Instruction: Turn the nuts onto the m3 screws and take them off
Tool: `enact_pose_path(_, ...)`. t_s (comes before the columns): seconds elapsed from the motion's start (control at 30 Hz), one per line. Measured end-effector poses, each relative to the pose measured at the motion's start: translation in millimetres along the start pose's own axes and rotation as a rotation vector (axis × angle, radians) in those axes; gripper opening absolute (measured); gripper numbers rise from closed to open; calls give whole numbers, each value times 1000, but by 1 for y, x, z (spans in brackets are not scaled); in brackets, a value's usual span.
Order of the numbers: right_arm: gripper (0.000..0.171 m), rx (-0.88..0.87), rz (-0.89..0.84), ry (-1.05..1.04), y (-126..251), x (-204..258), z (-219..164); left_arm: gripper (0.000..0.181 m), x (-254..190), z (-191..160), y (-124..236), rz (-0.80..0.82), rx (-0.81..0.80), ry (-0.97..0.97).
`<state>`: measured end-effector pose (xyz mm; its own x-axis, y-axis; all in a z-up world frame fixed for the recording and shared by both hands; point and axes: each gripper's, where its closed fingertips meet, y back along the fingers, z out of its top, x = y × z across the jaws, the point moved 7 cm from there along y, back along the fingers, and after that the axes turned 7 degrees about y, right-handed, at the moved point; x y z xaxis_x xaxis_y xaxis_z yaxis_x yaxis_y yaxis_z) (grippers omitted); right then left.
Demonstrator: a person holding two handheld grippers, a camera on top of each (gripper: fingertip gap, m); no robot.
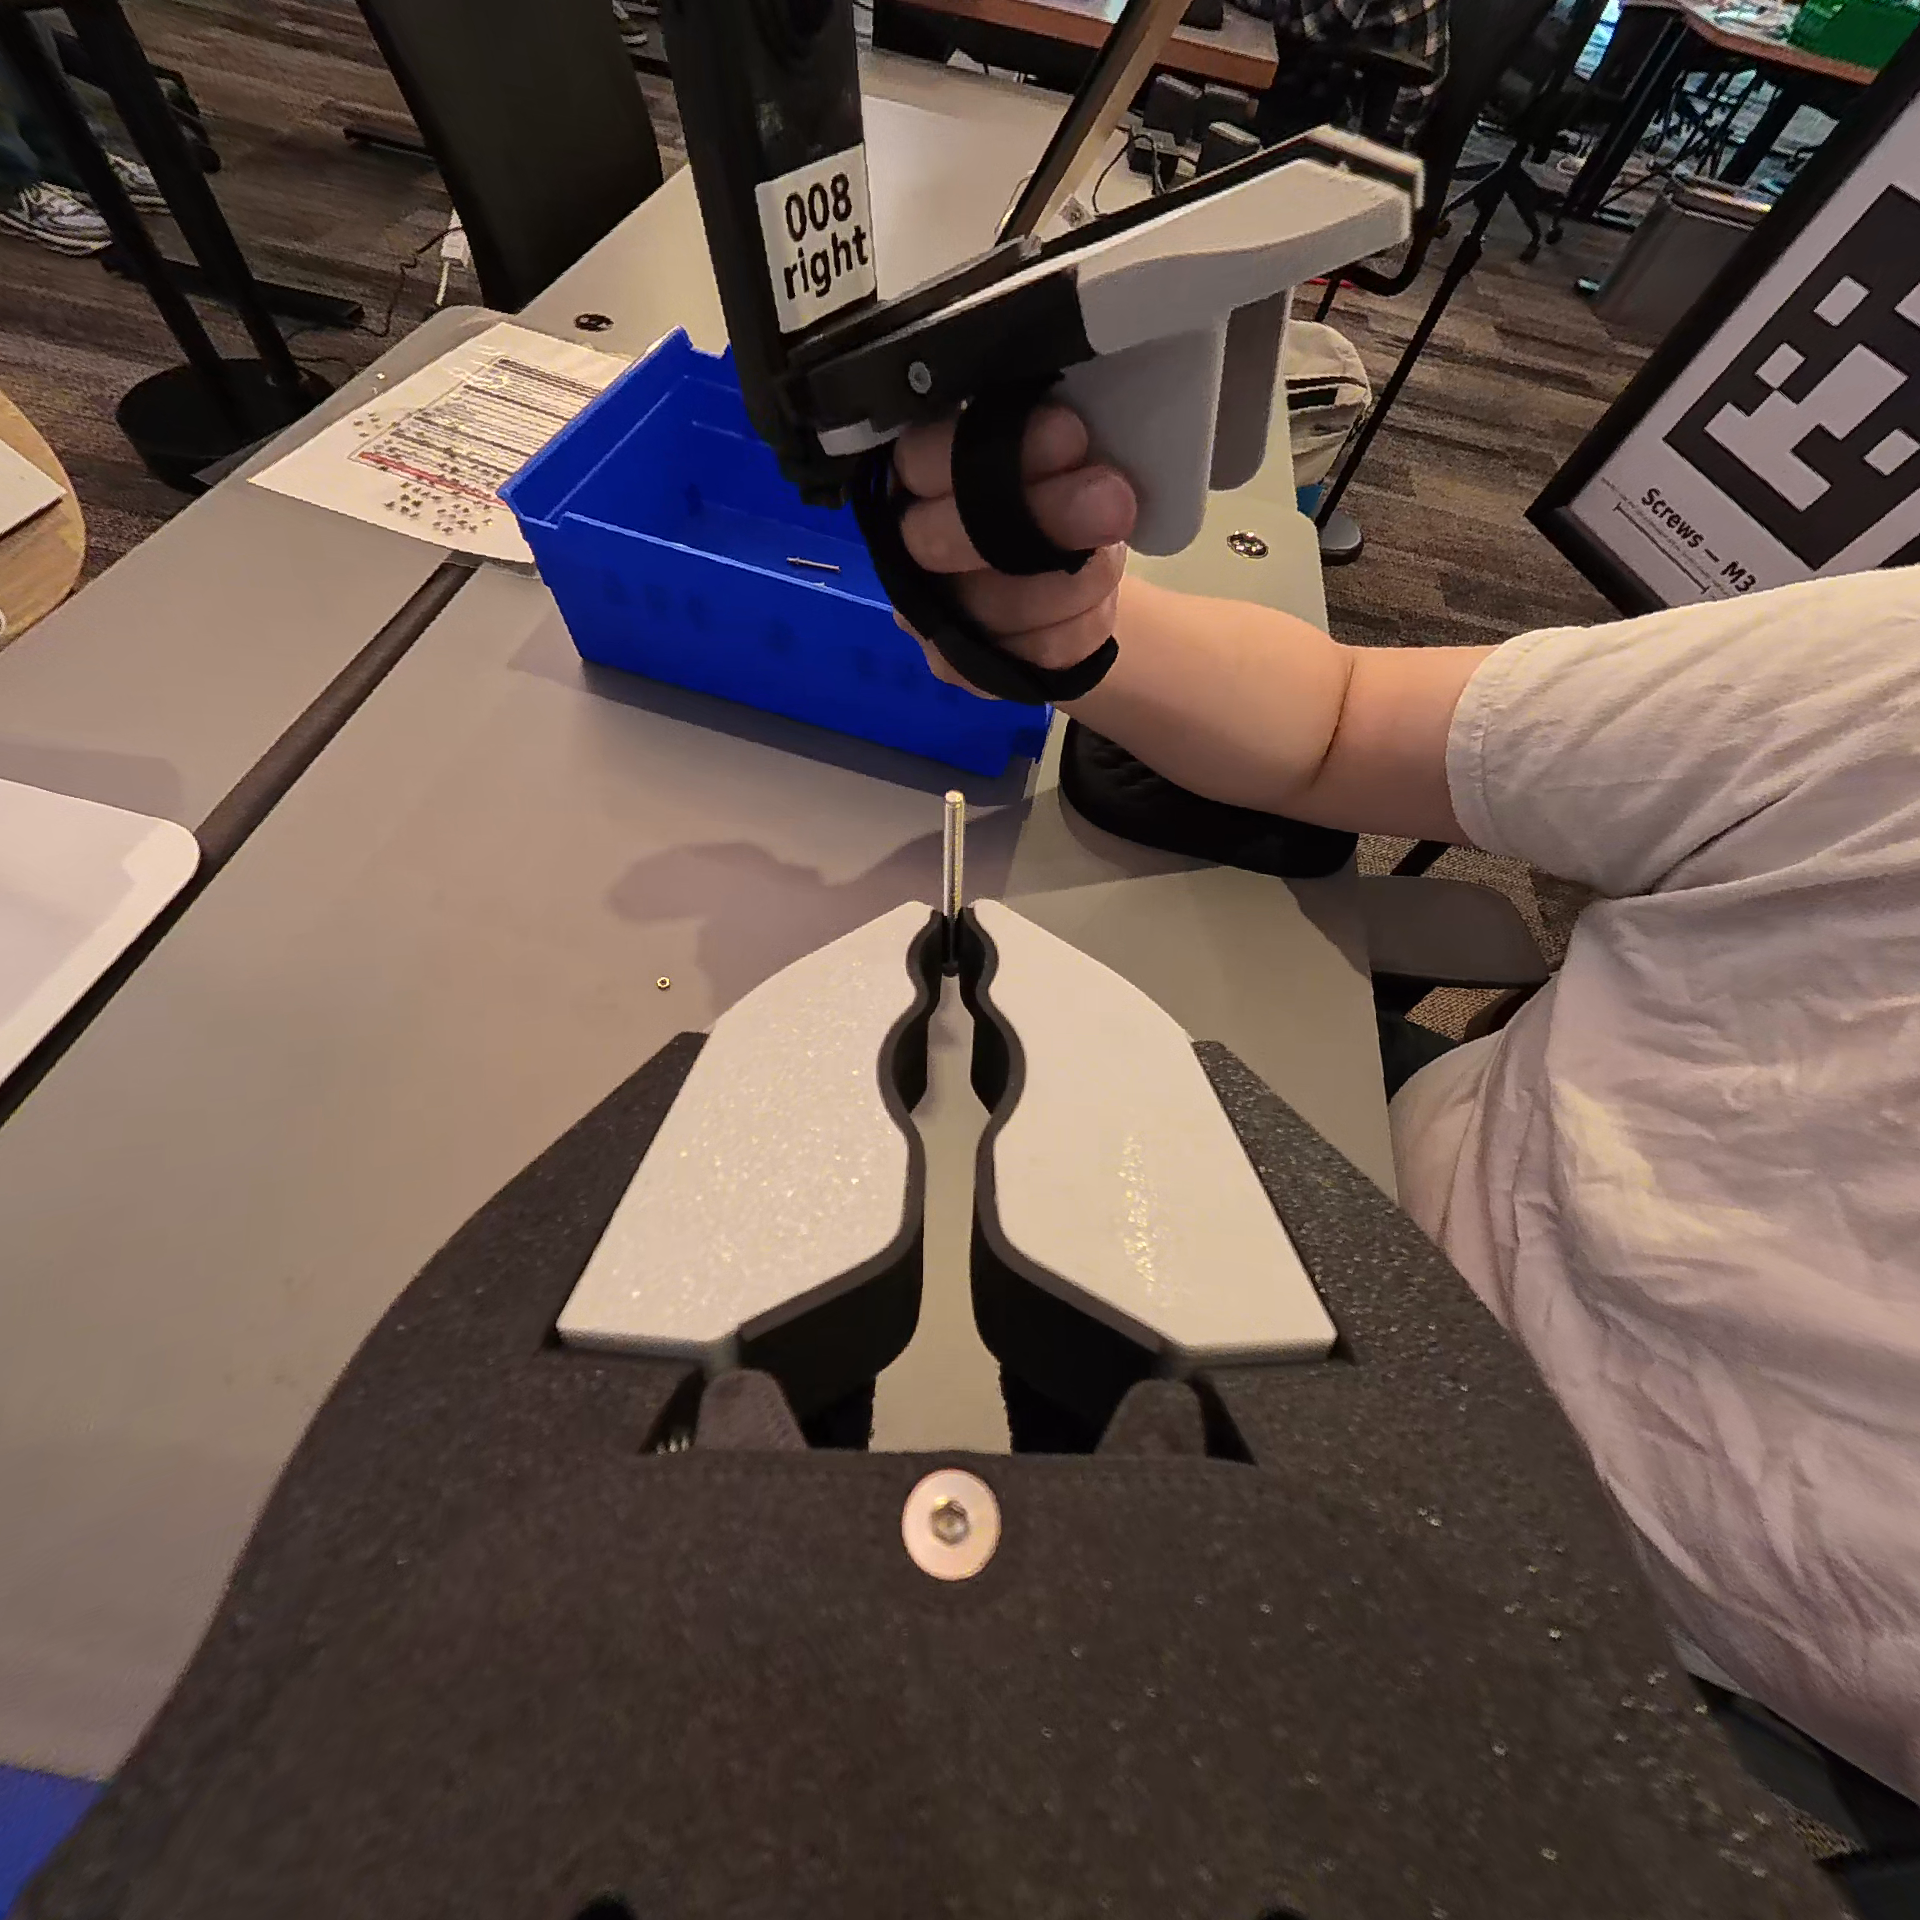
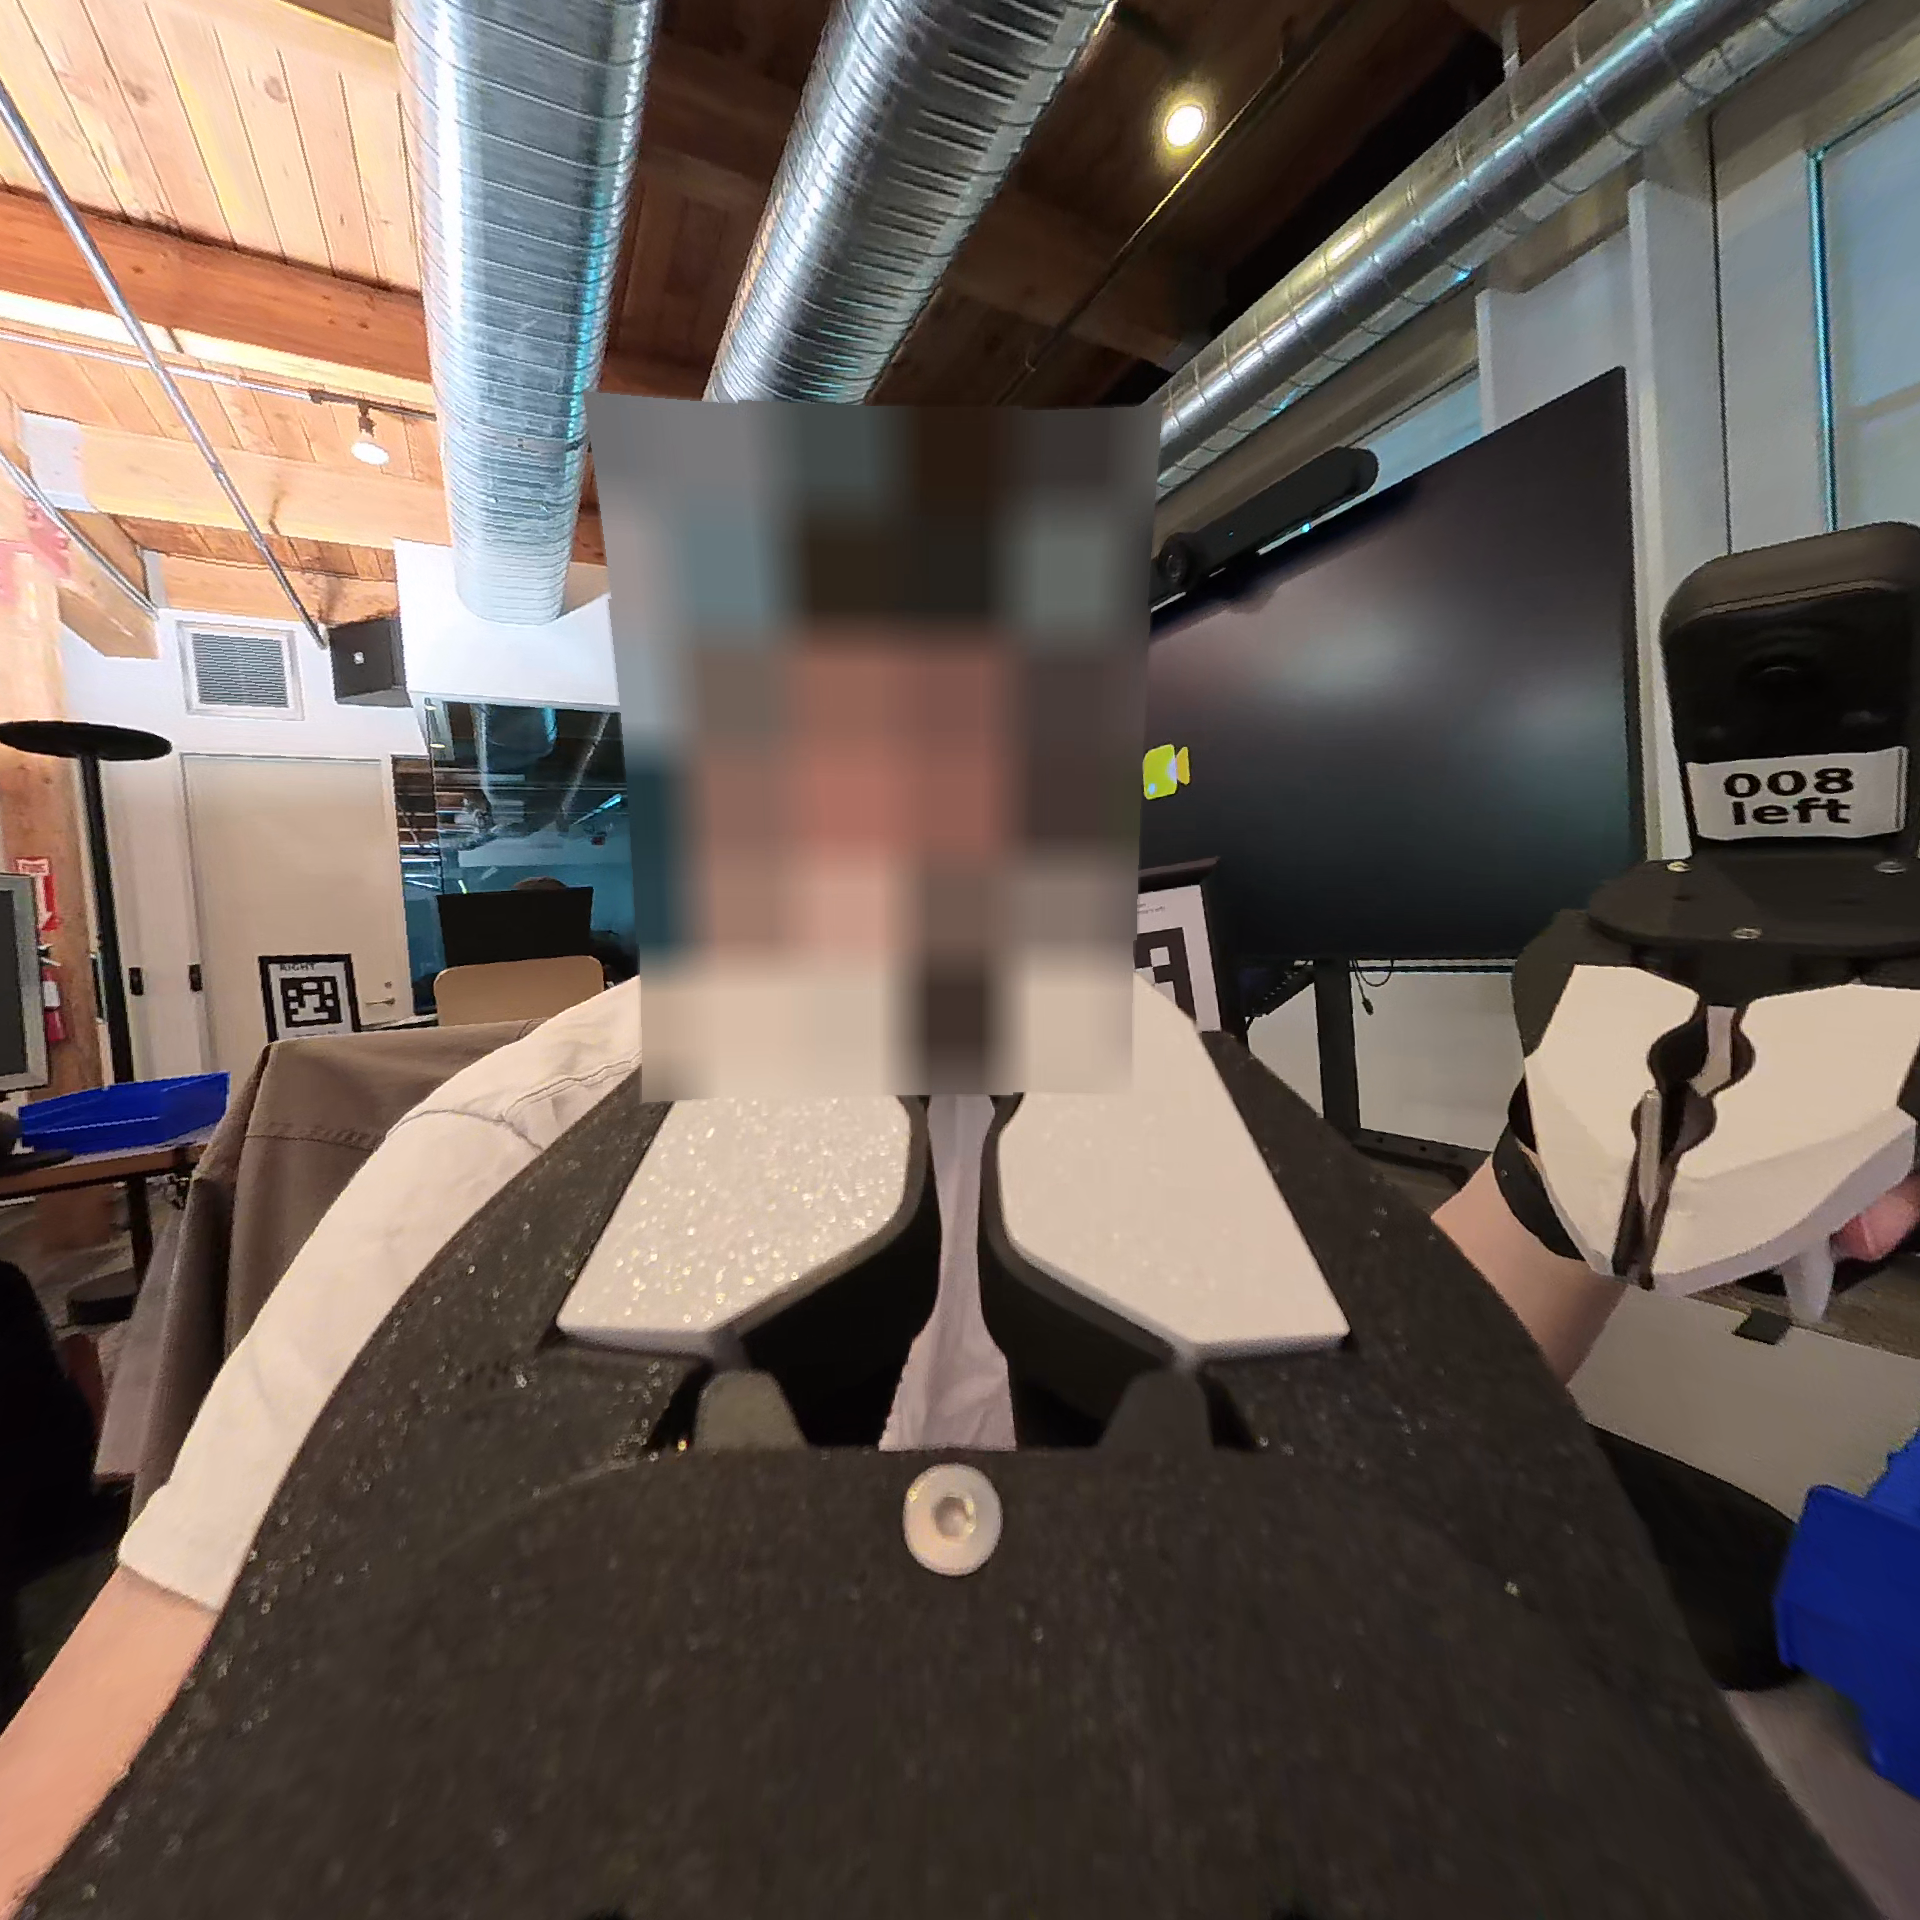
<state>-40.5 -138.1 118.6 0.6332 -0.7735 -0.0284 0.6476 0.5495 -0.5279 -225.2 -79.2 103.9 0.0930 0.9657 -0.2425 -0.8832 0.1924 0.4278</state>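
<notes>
My left gripper [image 1: 953, 914] is shut on the lower end of a thin silver M3 screw [image 1: 952, 852], which sticks out past the fingertips above the grey table [image 1: 416, 935]. A small brass nut [image 1: 663, 981] lies on the table to the left of the tips. A hand holds the right gripper's handle [image 1: 1164, 343] up over the blue bin [image 1: 665, 540]. In the right wrist view its white fingers [image 2: 769, 1195] stand close together, with the tips hidden behind a mosaic patch. That view shows the left gripper [image 2: 1647, 1236] with the screw [image 2: 1644, 1143] at the right.
One screw [image 1: 814, 564] lies in the blue bin. A sheet of paper [image 1: 447, 436] behind it carries several small nuts. A white tray [image 1: 62, 894] sits at the left edge. A framed marker sign [image 1: 1766, 364] stands at the right. The person's arm [image 1: 1299, 727] crosses the right side. Some 15 cm of space lies between my two pairs of fingers.
</notes>
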Motion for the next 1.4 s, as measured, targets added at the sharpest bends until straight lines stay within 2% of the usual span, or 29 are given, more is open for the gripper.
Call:
enact_pose_path(0.23, 0, 57, -11, 17, 1, -3, -8, 2, 1, -1, -2, 5, 8, 1)
enact_pose_path(0.43, 9, -36, 60, -63, 2, -4, -5, 2, 1, -1, -3, 3, 16, 1)
enact_pose_path(0.53, 0, -32, 46, -47, 2, -6, -7, 2, 0, -1, -3, 4, 16, 0)
enact_pose_path(0.63, 0, -32, 13, -15, 3, -7, -7, 2, 1, -1, -3, 9, 18, 0)
enact_pose_path(0.83, 0, -127, 75, -42, 6, -6, -3, 2, 1, -2, -5, 9, 26, 3)
enact_pose_path(0.97, 0, -156, 58, -32, 8, -7, -2, 2, 1, -3, -6, 8, 34, 4)
enact_pose_path(1.13, 0, -84, 24, 4, 4, -7, -6, 2, 2, -4, -7, 5, 40, 7)
enact_pose_path(1.3, 0, 134, -66, 88, -6, -7, -17, 2, -2, 0, -10, -16, 5, 8)
enact_pose_path(1.4, 0, 226, -109, 147, -11, -4, -19, 2, -15, 5, -17, -97, -40, -3)
